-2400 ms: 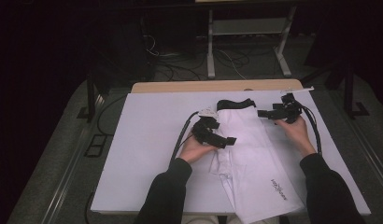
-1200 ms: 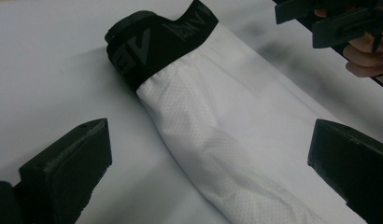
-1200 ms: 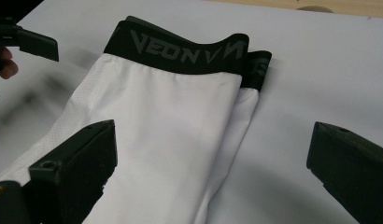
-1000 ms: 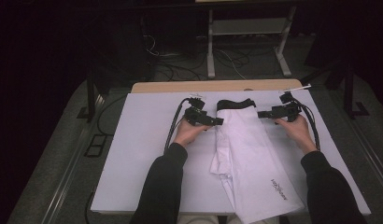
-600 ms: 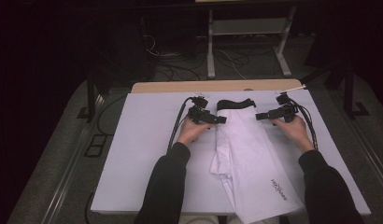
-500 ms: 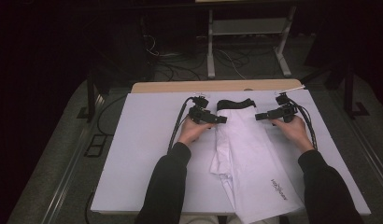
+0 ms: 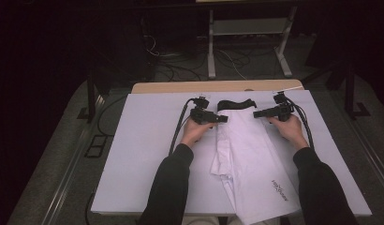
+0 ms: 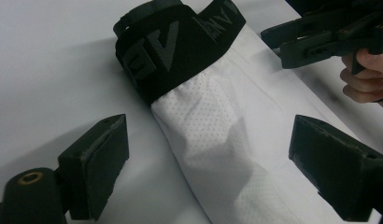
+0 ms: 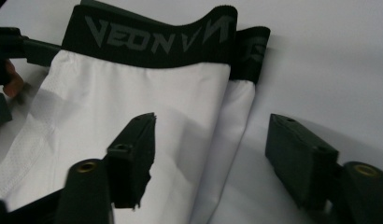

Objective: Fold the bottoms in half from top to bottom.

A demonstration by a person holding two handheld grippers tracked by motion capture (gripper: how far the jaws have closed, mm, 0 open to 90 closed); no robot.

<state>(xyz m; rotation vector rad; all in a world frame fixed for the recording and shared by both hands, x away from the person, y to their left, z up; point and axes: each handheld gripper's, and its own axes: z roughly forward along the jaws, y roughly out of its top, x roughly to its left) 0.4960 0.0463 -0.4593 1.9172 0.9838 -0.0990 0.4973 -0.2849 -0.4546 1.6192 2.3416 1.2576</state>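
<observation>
Both claws straddle the top of white shorts on the bench.

The white shorts (image 7: 248, 157) lie centre-right, black waistband (image 7: 234, 104) at the far end. Left claw (image 7: 221, 119) and right claw (image 7: 257, 114) have just been closing, jaws spread astride the fabric edges, not pinching.

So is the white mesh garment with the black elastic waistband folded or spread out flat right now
Folded. The white garment with the black waistband lies as a narrow strip on the table, with doubled layers at its long edges and a rumpled fold on one side.

garment (image 7: 248, 154) on table (image 7: 148, 140), between 2 grippers
</observation>
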